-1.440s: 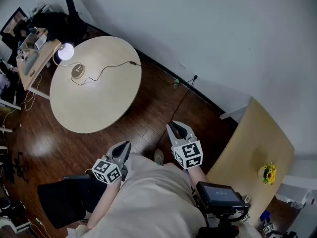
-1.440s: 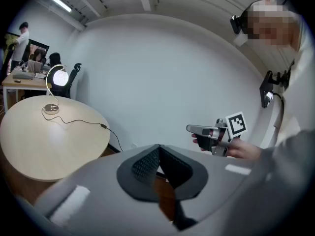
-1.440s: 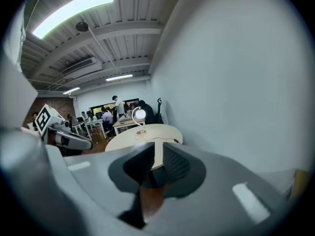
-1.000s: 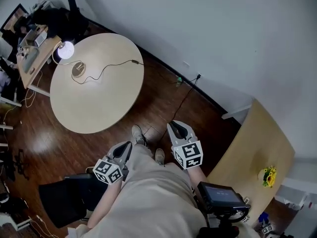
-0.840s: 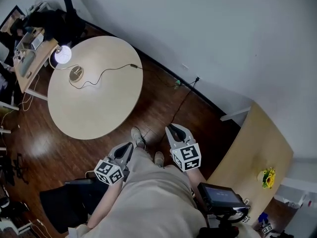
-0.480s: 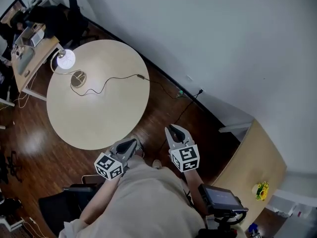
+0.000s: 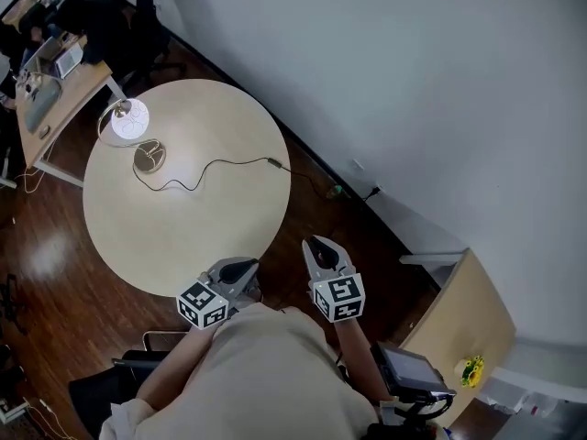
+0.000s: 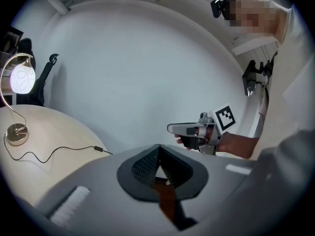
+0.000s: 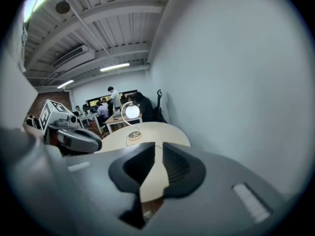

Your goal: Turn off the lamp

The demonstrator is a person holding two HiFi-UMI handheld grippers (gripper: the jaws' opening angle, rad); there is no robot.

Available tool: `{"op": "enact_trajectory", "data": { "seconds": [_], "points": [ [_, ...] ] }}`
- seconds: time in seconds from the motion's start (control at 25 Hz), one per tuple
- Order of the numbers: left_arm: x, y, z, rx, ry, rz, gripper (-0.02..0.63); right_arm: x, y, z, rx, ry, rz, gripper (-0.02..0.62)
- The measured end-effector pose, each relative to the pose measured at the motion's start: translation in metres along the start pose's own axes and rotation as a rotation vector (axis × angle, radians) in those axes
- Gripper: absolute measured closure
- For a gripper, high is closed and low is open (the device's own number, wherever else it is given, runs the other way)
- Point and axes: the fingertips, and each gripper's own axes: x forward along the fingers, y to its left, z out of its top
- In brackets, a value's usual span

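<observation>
The lamp stands on the far left of the round table, its globe lit above a round base. Its cord runs right to an inline switch near the table's far edge. Both grippers are held in the air at the table's near side, well short of the lamp. My left gripper is shut and empty, over the table's near rim. My right gripper hangs over the floor, its jaws a narrow slit apart with nothing between them. The right gripper view shows the lit globe far ahead.
A desk with equipment and a dark chair stand beyond the table at the far left. A white wall runs along the right. A second wooden table with a flower is behind me on the right. People sit far off.
I have walked toward the round table. Both grippers have moved forward with me, from over the wood floor to the table's near rim. Neither pair of jaws has changed.
</observation>
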Motion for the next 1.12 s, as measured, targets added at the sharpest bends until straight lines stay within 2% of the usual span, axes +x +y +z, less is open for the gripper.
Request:
{"op": "enact_trajectory", "data": {
  "seconds": [0.2, 0.6, 0.76, 1.12],
  "points": [
    [-0.005, 0.035, 0.005, 0.006, 0.012, -0.009, 0.624, 0.035, 0.004, 0.015, -0.033, 0.012, 0.007, 0.546],
    [-0.02, 0.068, 0.001, -0.056, 0.004, 0.074, 0.626, 0.07, 0.009, 0.023, -0.067, 0.037, 0.054, 0.546],
    [-0.017, 0.081, 0.006, -0.07, 0.006, 0.122, 0.626, 0.088, -0.004, 0.025, -0.066, 0.057, 0.078, 0.546],
    [0.021, 0.118, 0.029, -0.175, 0.001, 0.244, 0.626, 0.157, -0.049, 0.045, -0.118, 0.122, 0.185, 0.546]
  ]
}}
